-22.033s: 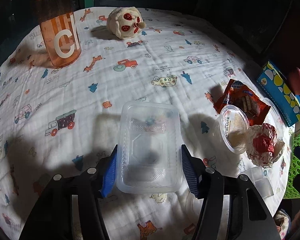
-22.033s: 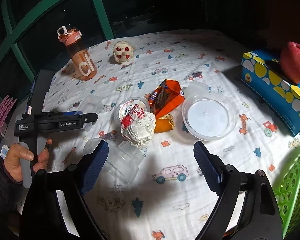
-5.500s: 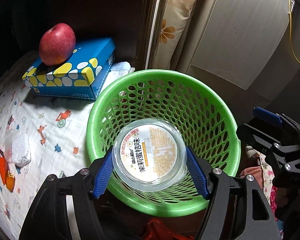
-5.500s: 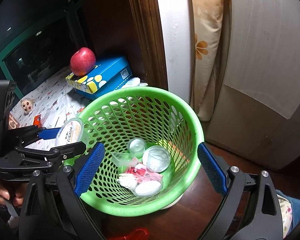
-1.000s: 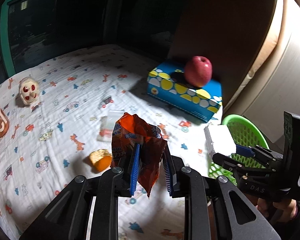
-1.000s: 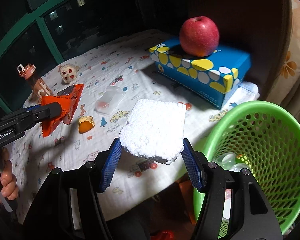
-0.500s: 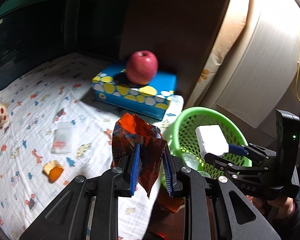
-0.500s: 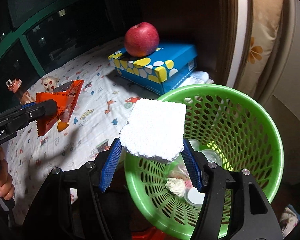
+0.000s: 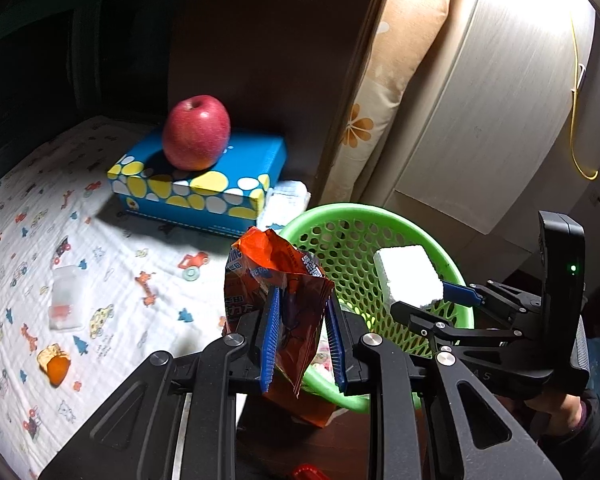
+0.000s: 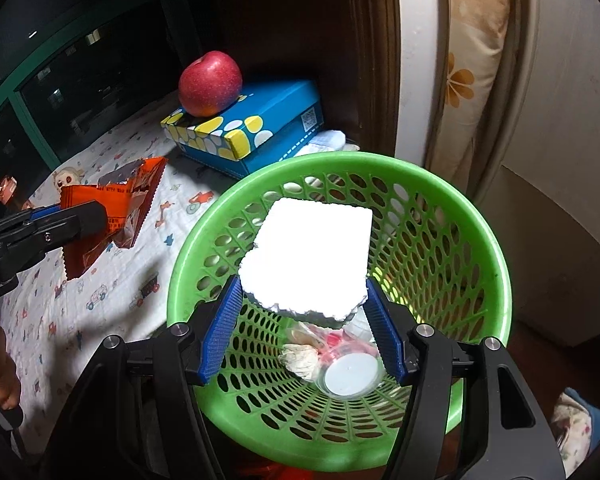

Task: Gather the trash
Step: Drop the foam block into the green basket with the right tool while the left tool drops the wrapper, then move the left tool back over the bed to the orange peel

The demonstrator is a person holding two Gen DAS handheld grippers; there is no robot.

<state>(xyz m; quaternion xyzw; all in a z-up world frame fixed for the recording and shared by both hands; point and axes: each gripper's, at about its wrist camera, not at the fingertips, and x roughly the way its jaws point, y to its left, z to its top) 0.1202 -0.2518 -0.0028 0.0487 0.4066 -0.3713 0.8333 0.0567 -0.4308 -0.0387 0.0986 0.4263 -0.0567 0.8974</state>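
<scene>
Two claws arrive at the green basket (image 10: 496, 264) together: the right claw (image 10: 302, 312) holds a white foam block (image 10: 312, 256) over its middle, jaws just starting to ease apart, while the left claw (image 9: 302, 336) pinches an orange snack wrapper (image 9: 276, 280) at the rim's 9 o'clock. Judged best: let the foam fall first, then bring the wrapper inside the rim before releasing.

basket (image 9: 456, 268): near rim behind gripper fingers | contents (image 10: 332, 356): partly under foam, perhaps cups, wrappers
</scene>
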